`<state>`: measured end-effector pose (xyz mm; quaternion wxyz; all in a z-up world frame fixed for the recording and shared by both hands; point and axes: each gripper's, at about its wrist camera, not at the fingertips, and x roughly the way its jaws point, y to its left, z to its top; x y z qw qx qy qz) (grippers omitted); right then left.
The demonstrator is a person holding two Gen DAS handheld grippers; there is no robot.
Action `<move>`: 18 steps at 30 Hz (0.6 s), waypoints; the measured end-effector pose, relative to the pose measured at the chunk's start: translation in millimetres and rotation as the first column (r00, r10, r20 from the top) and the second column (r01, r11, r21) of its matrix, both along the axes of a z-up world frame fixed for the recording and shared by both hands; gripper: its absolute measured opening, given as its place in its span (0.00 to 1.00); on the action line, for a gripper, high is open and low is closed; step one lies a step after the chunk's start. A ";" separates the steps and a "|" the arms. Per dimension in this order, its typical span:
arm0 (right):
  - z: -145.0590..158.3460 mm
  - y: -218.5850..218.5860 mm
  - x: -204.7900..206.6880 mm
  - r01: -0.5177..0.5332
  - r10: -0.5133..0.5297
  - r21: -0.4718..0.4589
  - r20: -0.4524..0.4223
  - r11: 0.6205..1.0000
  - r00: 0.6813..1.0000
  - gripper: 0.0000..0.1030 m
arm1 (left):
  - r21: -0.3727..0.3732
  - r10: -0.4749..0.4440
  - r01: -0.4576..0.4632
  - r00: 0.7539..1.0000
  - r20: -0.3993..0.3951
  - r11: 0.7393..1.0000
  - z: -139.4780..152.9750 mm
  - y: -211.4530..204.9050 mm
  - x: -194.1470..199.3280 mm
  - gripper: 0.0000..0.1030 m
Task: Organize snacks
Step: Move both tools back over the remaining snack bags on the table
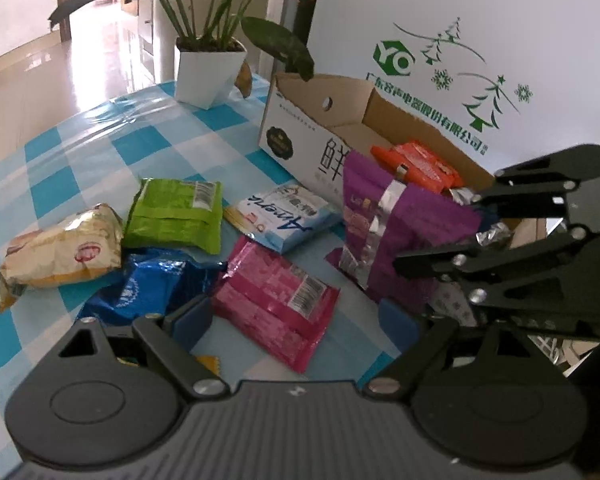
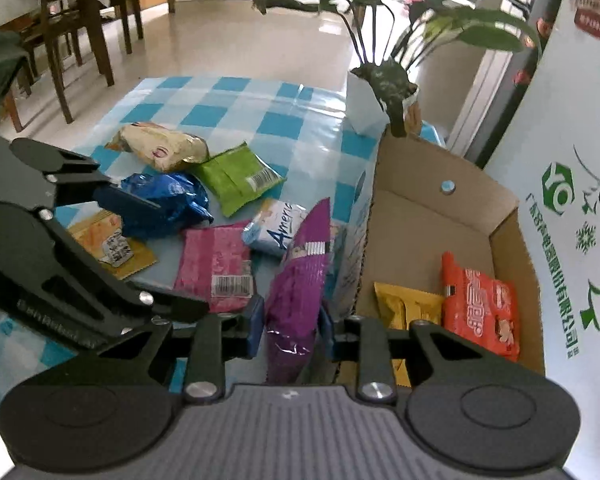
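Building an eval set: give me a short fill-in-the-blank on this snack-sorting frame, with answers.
1. The right gripper is shut on the ____ snack bag.
2. The orange snack pack lies inside the ____ box.
3. The left gripper is ____, above the pink snack pack.
4. The tablecloth has a blue-and-white ____ pattern.

Answers: purple; cardboard; open; checkered

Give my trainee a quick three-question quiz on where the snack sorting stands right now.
1. True or false: the left gripper is open.
2. What is the right gripper clamped on? A) purple packet B) green packet C) blue bag
3. Which packets already lie in the cardboard box?

Key:
1. True.
2. A, the purple packet.
3. The orange packet and a yellow packet.
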<state>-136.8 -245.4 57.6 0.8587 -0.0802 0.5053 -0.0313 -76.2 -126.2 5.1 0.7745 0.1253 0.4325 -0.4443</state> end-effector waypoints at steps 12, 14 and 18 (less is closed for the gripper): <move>24.5 -19.8 1.9 0.123 -0.144 0.155 0.128 0.980 0.981 0.25 | -0.015 0.112 -0.112 0.993 -0.035 0.994 -0.2 11.0 21.3 0.87; 42.3 -34.1 -5.3 0.173 -0.219 0.222 0.202 0.960 0.955 0.25 | -0.012 0.138 -0.139 0.990 -0.022 0.990 1.3 13.8 26.4 0.87; 63.6 -68.8 -21.1 0.288 -0.389 0.334 0.295 0.898 0.873 0.25 | -0.006 0.214 -0.214 0.977 -0.019 0.977 2.8 24.1 39.9 0.87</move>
